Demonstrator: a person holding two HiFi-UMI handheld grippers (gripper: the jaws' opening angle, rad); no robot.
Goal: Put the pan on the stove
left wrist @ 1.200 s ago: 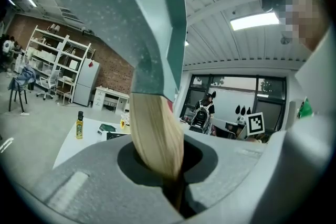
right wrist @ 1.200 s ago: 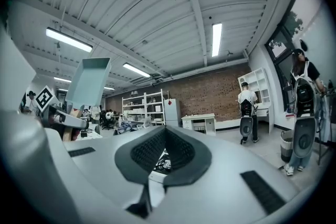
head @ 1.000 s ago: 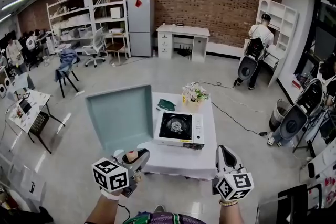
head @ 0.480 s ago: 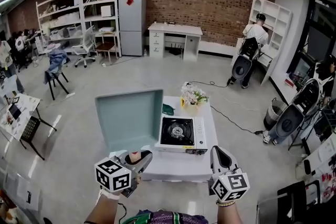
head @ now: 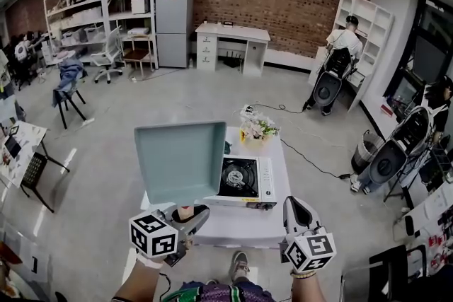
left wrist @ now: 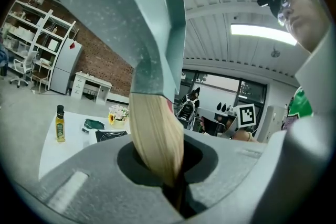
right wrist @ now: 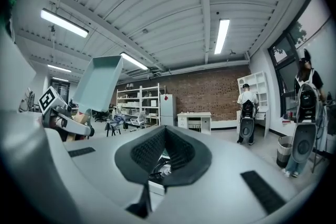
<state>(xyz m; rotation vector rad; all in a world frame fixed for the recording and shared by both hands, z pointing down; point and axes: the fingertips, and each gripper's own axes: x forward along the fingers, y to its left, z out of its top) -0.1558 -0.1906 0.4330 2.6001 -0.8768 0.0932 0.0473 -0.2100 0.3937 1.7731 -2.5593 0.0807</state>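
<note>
The square pale-teal pan (head: 180, 160) is held in the air by its light wooden handle (left wrist: 156, 136), on which the jaws of the left gripper (head: 185, 214) are clamped. The pan is tipped up, its broad face turned towards the head camera, above the near-left part of the white table (head: 233, 226) and not yet on the burner. It is probably carried high so that its body clears the table edge before it is brought right and lowered. The black-topped portable gas stove (head: 241, 179) stands on the table, just right of the pan, and the burner is left uncovered.

The right gripper (head: 295, 207) is kept near and to the right, and its jaws are closed together on nothing; it seems to be held clear of the pan's path.

The left edge of the stove and the left of the table are hidden by the pan in the head view. A yellow oil bottle (left wrist: 60, 123) is seen only in the left gripper view. The buried end of the handle cannot be seen between the jaws.
</note>
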